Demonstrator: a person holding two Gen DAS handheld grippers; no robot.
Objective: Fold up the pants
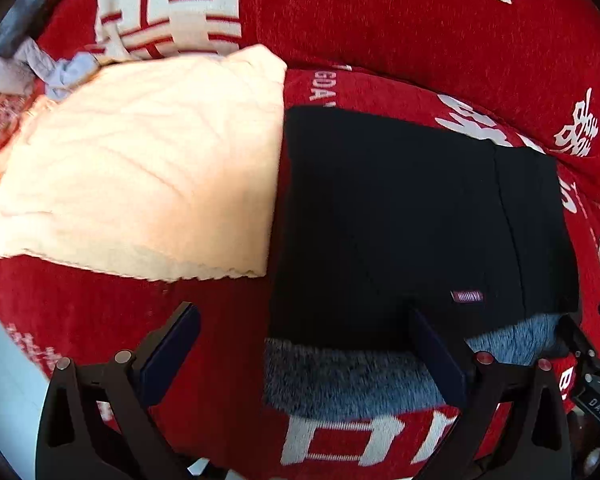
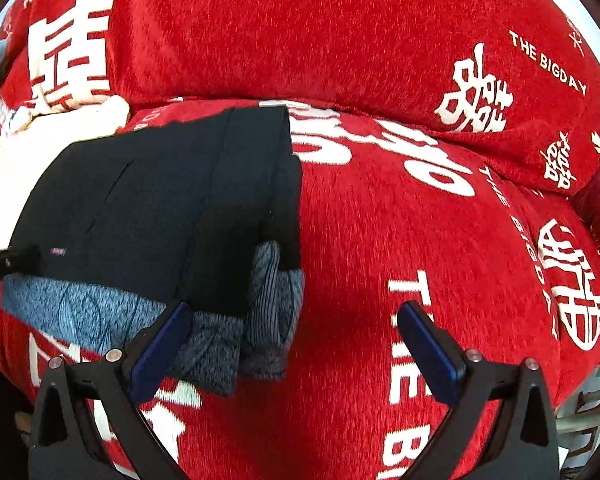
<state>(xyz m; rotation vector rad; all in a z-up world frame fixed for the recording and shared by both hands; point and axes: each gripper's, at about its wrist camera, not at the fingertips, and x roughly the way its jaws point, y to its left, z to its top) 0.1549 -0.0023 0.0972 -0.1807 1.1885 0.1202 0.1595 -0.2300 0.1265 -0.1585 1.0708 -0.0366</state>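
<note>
Across the middle of the left wrist view, the black pants point(image 1: 400, 216) are seen lying folded into a compact block on the red cover point(image 1: 100, 312), with the grey fleece lining point(image 1: 340, 376) showing along the lower edge. Toward the upper left of that frame, a cream garment point(image 1: 140, 168) is laid just beside the pants, touching or nearly touching along their left edge. The left gripper point(image 1: 304, 360) is held with jaws spread wide and nothing between them; its right finger is set over the lining edge, its left finger over bare cover.

At the left of the right wrist view, the same pants point(image 2: 160, 200) are seen with a bunched grey cuff point(image 2: 272, 304) sticking out at the lower right corner of the fold. The right gripper point(image 2: 296, 344) is likewise released and empty, with its left finger beside the lining and its right finger over the red cover point(image 2: 380, 240).

The fold is judged nearly complete; what remains is probably tidying. For that to be done well, the protruding cuff should be tucked or smoothed under the black layer without the stacked layers being dragged sideways. Light downward pressure on the block by the left gripper would likely help while the cuff is handled. The cream garment is best left undisturbed.
</note>
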